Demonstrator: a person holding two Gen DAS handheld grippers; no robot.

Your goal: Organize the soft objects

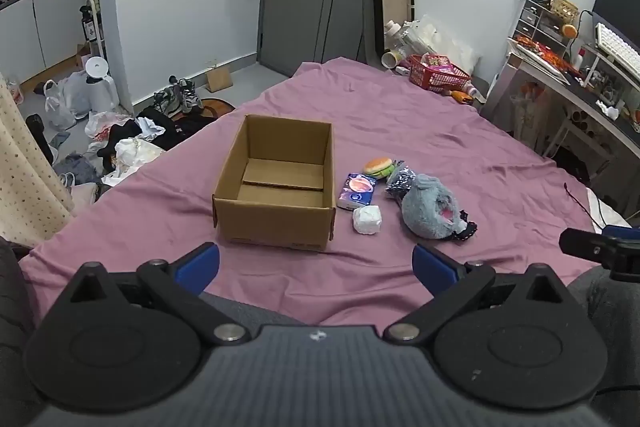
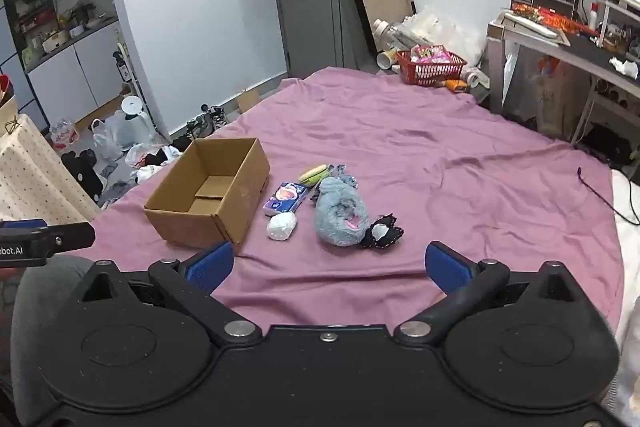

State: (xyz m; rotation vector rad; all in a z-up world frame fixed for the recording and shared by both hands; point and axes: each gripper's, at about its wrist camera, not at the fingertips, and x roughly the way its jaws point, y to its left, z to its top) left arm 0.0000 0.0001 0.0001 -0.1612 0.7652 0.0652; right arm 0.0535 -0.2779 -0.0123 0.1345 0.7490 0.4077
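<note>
An open, empty cardboard box (image 1: pixel 276 187) (image 2: pixel 208 193) stands on the purple sheet (image 1: pixel 400 131) (image 2: pixel 440 167). To its right lie a blue tissue pack (image 1: pixel 357 190) (image 2: pixel 285 199), a white soft bun (image 1: pixel 367 219) (image 2: pixel 281 226), a burger toy (image 1: pixel 377 167) (image 2: pixel 314 173), a grey-blue fluffy slipper (image 1: pixel 430 207) (image 2: pixel 340 217), a dark patterned cloth (image 1: pixel 400 181) and a black-and-white paw item (image 2: pixel 382 231). My left gripper (image 1: pixel 316 267) is open and empty, short of the box. My right gripper (image 2: pixel 328 267) is open and empty, short of the slipper.
A red basket (image 1: pixel 438 73) (image 2: pixel 431 66) sits at the sheet's far edge. A desk with shelves (image 1: pixel 568 67) (image 2: pixel 560 39) stands at the right. Clothes and bags litter the floor at the left (image 1: pixel 120 135) (image 2: pixel 120 147). A black cable (image 2: pixel 600 187) lies at the right.
</note>
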